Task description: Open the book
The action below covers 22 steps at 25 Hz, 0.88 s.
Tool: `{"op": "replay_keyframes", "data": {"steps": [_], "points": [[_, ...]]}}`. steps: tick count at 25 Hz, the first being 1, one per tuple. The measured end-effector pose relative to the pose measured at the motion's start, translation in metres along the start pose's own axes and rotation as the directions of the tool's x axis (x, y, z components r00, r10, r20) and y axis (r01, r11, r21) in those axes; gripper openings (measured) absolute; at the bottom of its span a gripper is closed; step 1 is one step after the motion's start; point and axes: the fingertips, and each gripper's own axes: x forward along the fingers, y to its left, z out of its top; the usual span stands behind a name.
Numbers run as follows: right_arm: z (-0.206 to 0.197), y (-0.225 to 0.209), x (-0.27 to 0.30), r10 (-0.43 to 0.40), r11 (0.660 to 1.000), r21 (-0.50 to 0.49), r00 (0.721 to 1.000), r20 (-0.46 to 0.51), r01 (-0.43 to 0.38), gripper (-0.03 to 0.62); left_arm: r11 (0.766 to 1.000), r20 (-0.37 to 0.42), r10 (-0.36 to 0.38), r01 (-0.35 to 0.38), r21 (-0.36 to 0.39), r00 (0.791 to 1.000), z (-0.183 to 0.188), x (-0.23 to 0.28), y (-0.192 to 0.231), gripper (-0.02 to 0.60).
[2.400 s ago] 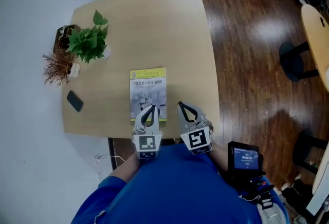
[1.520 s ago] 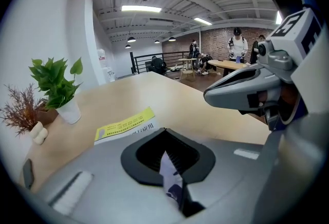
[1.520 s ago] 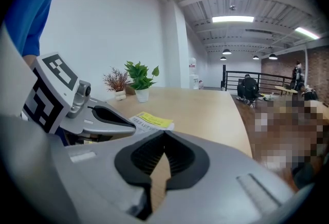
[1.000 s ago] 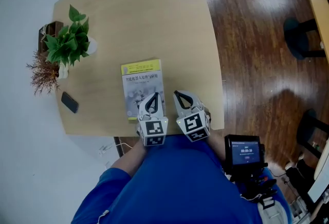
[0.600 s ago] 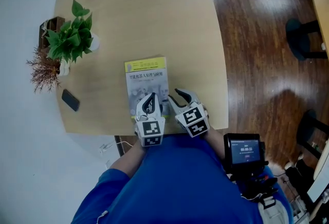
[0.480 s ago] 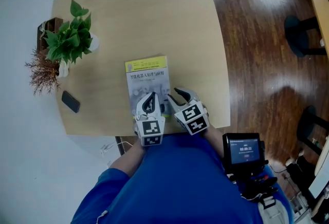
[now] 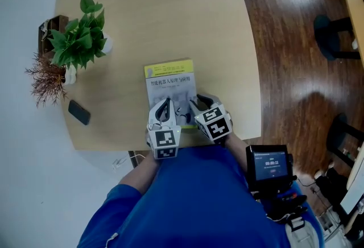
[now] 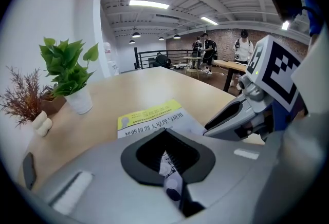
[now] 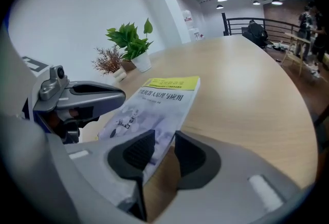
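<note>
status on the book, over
Left gripper shut, tips over the book. Right gripper just opened, book edge between its fingers, unclamped. Book closed, flat on table. Plant, phone off to the side, nothing blocking.

surface: light wooden table, rounded corners | near edge: closed book lying flat, yellow band farthest | left edge: potted green plant, dried reddish plant just beside | near-left corner: black phone flat
</note>
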Motion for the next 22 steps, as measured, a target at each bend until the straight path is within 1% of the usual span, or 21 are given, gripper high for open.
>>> {"op": "replay_keyframes", "data": {"steps": [3, 5, 12, 17, 20, 22], "points": [[-0.003, -0.001, 0.002, 0.007, 0.999, 0.048, 1.000, -0.022, -0.006, 0.123, 1.000, 0.009, -0.015, 0.016, -0.013, 1.000, -0.002, 0.001, 0.003, 0.008], [-0.003, -0.001, 0.002, 0.002, 0.998, 0.055, 1.000, -0.029, -0.001, 0.120, 1.000, 0.016, -0.016, 0.016, -0.013, 1.000, -0.001, 0.000, 0.006, 0.008], [0.002, 0.002, -0.005, -0.058, 0.998, -0.010, 0.997, -0.045, 0.058, 0.109, 1.000, 0.033, -0.017, 0.018, -0.016, 0.999, 0.000, 0.000, 0.013, 0.008], [0.005, 0.009, -0.011, -0.083, 0.995, -0.058, 0.996, -0.044, 0.080, 0.098, 1.000, 0.036, -0.017, 0.017, -0.016, 0.999, 0.001, -0.004, 0.013, 0.008], [0.007, 0.008, -0.013, -0.082, 0.995, -0.052, 0.996, -0.033, 0.080, 0.083, 1.000, 0.045, -0.015, 0.015, -0.018, 0.999, 0.004, -0.004, 0.014, 0.008], [0.007, 0.005, -0.014, -0.065, 0.998, -0.018, 0.998, -0.015, 0.065, 0.064, 1.000, 0.046, -0.014, 0.015, -0.019, 0.999, 0.003, -0.004, 0.014, 0.008]]}}
